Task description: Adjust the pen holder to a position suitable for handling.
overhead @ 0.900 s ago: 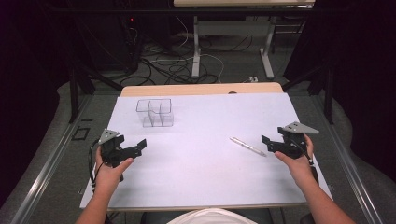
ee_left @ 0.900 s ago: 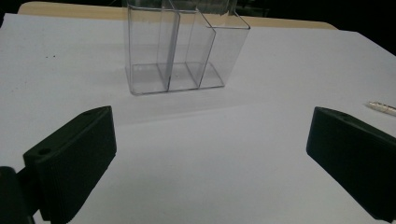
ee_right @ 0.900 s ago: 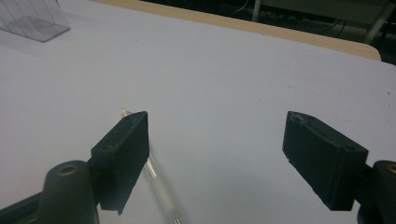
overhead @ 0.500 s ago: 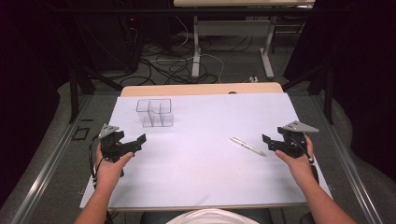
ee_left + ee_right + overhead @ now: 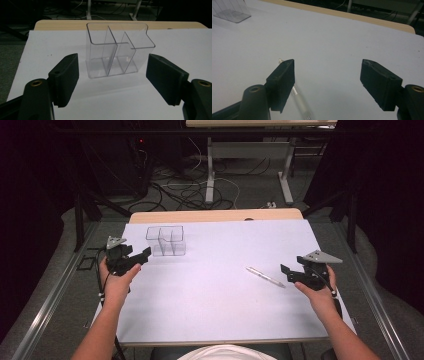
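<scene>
Right tool (image 5: 327,82) hiding pen (image 5: 298,98), blurred

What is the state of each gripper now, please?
Left gripper: open, holding nothing; the clear organizer stands ahead of its jaws.
Right gripper: open, holding nothing; the pen lies on the table beside one jaw.

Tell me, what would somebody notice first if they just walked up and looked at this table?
Probably the two black grippers held over the big white sheet: the left gripper near the left edge and the right gripper near the right edge, both with jaws open. Right in front of the left one stands a clear plastic organizer with dividers inside, upright and untouched. A thin pen lies flat on the sheet just ahead of the right one.
</scene>
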Tool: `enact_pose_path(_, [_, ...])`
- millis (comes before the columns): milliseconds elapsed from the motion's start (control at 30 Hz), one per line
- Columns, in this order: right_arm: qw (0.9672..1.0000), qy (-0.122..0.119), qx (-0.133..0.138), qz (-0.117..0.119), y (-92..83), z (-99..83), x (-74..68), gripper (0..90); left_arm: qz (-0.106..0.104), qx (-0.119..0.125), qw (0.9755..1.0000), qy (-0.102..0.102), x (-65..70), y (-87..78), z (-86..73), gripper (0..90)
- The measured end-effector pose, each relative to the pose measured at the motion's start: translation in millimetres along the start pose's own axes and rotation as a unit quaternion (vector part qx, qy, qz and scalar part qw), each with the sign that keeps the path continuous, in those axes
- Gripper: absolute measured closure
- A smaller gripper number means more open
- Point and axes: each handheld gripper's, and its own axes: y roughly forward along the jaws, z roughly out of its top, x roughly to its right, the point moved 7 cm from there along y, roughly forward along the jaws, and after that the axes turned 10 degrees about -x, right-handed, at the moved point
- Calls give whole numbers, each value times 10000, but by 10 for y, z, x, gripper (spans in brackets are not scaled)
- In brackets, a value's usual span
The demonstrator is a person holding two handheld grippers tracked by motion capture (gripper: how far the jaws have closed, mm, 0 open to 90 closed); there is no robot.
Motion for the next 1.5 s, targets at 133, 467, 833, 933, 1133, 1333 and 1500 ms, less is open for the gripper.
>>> enact_pose_path(133, [10000, 31, 1, 10, 11, -2, -2, 271, 27, -18, 10000, 42, -7, 64, 148, 305])
enact_pose_path(467, [10000, 45, 50, -20, -2, -4, 17, 270, 269, 1, 9996, 128, -100, 226, 509, 323])
enact_pose_path(833, [9999, 86, 71, -84, 0, -12, 51, 202, 465, -469, 9978, -49, -195, 458, 677, 331])
enact_pose_path(933, [9999, 154, 46, -58, -1, -20, 47, 200, 537, -531, 9971, -78, -209, 522, 696, 334])
enact_pose_path(1133, [9998, 196, 62, -27, 14, -35, 65, 169, 586, -719, 9957, -77, -244, 647, 676, 348])
enact_pose_path(1333, [9997, 228, 93, -51, 28, -41, 71, 156, 545, -1040, 9929, -206, -275, 769, 598, 372])
enact_pose_path(1500, [9997, 239, 68, -49, 37, -50, 65, 156, 582, -1270, 9899, -259, -285, 839, 545, 409])
